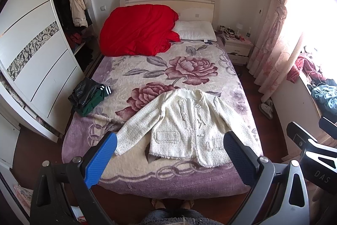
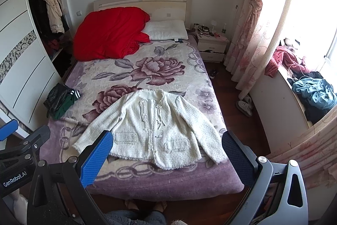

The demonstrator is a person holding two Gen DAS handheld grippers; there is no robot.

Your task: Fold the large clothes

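A cream tweed jacket [image 1: 187, 125] lies spread flat, front up, on the near end of the bed, sleeves out to both sides; the right wrist view shows the same jacket [image 2: 155, 130]. My left gripper [image 1: 170, 140] hovers above the foot of the bed, open, with nothing between its blue fingers. My right gripper [image 2: 168, 138] is held likewise, open and empty, well short of the jacket. The right gripper's body [image 1: 311, 144] shows at the right edge of the left wrist view.
The floral blanket [image 1: 185, 69] covers the bed. A red quilt [image 1: 137, 31] and a white pillow [image 1: 195, 30] lie at the headboard. A dark folded clothes pile [image 1: 88, 96] sits at the bed's left edge. Wardrobe [image 1: 31, 56] left, nightstand [image 1: 238, 47] and curtains [image 1: 271, 39] right.
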